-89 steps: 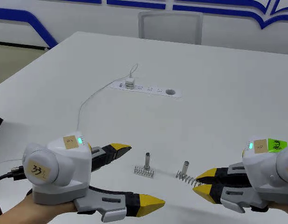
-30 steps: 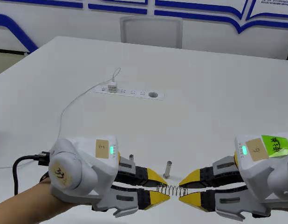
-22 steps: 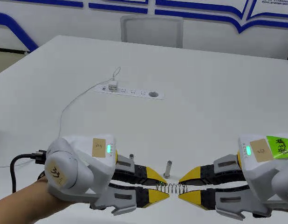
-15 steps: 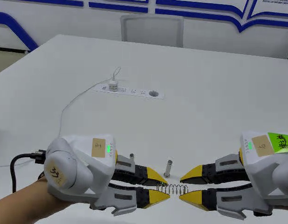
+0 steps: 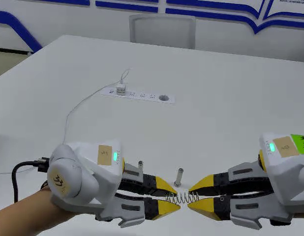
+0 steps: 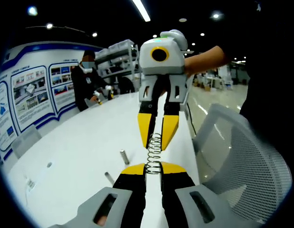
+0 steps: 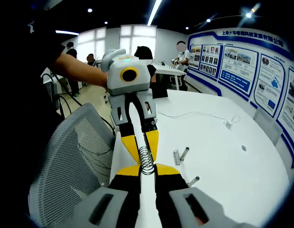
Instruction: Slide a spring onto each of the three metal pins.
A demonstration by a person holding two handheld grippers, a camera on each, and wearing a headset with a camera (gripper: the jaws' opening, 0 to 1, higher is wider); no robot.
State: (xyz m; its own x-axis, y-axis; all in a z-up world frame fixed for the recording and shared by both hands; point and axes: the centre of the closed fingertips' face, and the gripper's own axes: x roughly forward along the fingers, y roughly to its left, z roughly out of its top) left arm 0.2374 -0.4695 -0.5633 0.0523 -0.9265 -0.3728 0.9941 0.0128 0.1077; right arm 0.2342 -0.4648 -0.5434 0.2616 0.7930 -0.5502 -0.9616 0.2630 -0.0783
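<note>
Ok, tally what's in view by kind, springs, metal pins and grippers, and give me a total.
Springs: 2, the held spring and the loose spring.
Metal pins: 2, the left pin and the right pin.
Grippers: 2, the left gripper and the right gripper, both shut on the held spring.
Total: 6.

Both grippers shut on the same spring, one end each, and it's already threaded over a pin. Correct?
Not quite. The left gripper and right gripper do each pinch one end of the spring, but it is not over a pin. The left gripper view shows it spanning between the two sets of jaw tips, with two metal pins standing apart from it on the table.
</note>
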